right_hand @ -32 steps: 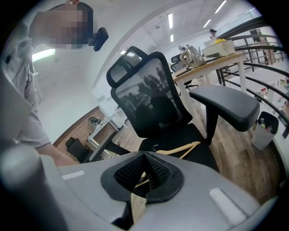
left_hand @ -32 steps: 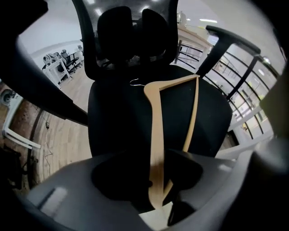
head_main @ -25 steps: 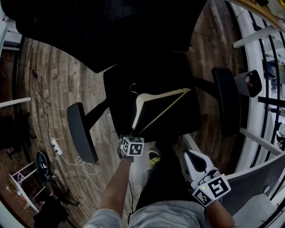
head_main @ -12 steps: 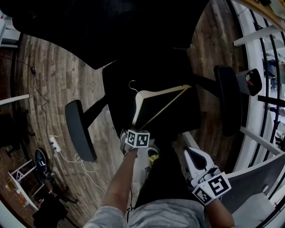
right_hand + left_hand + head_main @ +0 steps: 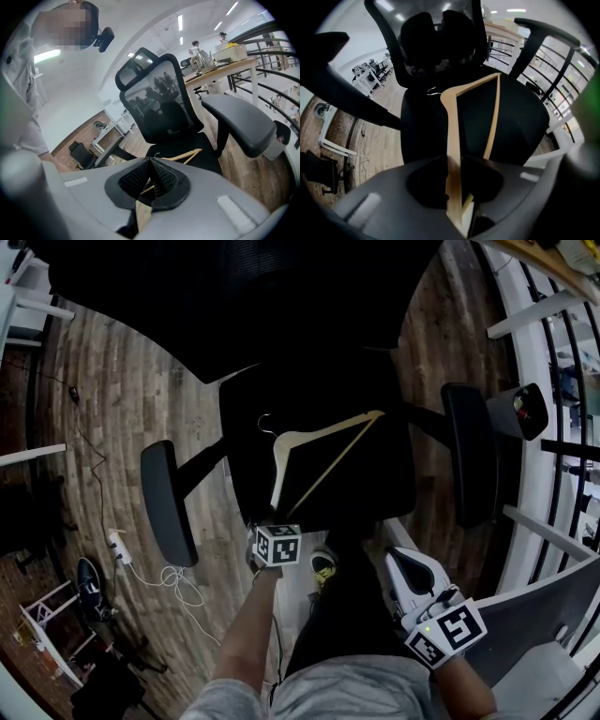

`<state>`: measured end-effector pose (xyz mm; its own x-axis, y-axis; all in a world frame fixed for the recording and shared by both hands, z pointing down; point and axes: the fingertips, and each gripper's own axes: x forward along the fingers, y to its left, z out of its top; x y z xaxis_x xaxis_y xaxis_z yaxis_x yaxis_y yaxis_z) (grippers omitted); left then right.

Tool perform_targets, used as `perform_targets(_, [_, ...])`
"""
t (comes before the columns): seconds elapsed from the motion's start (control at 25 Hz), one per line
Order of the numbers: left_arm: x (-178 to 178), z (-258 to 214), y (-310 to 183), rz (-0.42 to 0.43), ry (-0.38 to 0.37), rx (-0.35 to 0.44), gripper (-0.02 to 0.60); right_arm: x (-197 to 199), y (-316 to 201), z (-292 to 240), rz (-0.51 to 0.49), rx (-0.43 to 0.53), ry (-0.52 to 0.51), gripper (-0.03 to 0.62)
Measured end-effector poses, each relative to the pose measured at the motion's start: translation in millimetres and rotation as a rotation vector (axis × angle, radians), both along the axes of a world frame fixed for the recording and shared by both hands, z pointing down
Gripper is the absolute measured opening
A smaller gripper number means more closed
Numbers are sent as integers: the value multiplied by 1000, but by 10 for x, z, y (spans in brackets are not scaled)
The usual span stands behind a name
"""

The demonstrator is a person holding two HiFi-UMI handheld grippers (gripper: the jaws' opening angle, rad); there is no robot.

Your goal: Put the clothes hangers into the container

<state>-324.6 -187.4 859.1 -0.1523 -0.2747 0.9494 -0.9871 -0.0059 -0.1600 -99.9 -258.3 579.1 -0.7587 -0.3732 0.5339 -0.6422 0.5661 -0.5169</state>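
Wooden floorboards (image 5: pixel 112 409) fill the left of the head view. A white power strip (image 5: pixel 117 547) and its looped cable (image 5: pixel 173 582) lie on them at the lower left. Just right of these stands one black armrest (image 5: pixel 169 502) of an office chair.

At the centre the chair's black seat (image 5: pixel 375 484) carries a pale wooden clothes hanger (image 5: pixel 323 437). Its metal hook (image 5: pixel 266 423) points to the upper left of the frame. The left gripper (image 5: pixel 274 538) sits at the seat's near edge, below the hanger. In its own view the jaws are clamped on the end of one hanger arm (image 5: pixel 452 136). The rest of the triangle stretches away over the cushion. Whether the far end touches the seat cannot be told.

Further right, at the lower right of the frame, the right gripper (image 5: pixel 403 568) hangs beside the person's dark trouser leg, apart from the hanger. In its own view its pads (image 5: pixel 161 176) meet at the tips and grip nothing.

The second armrest (image 5: pixel 466 451) and a white rail (image 5: pixel 539 427) close the right edge.
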Motion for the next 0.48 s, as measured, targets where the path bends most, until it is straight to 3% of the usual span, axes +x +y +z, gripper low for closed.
perform_targets(0.16, [-36,-263,58,-52,10,74,91,38,75,-113,9,24,-4,-2])
perform_targets(0.48, [-15,-892,-14,-78,54,221,89,50,259,-480,4,83,-25,-2])
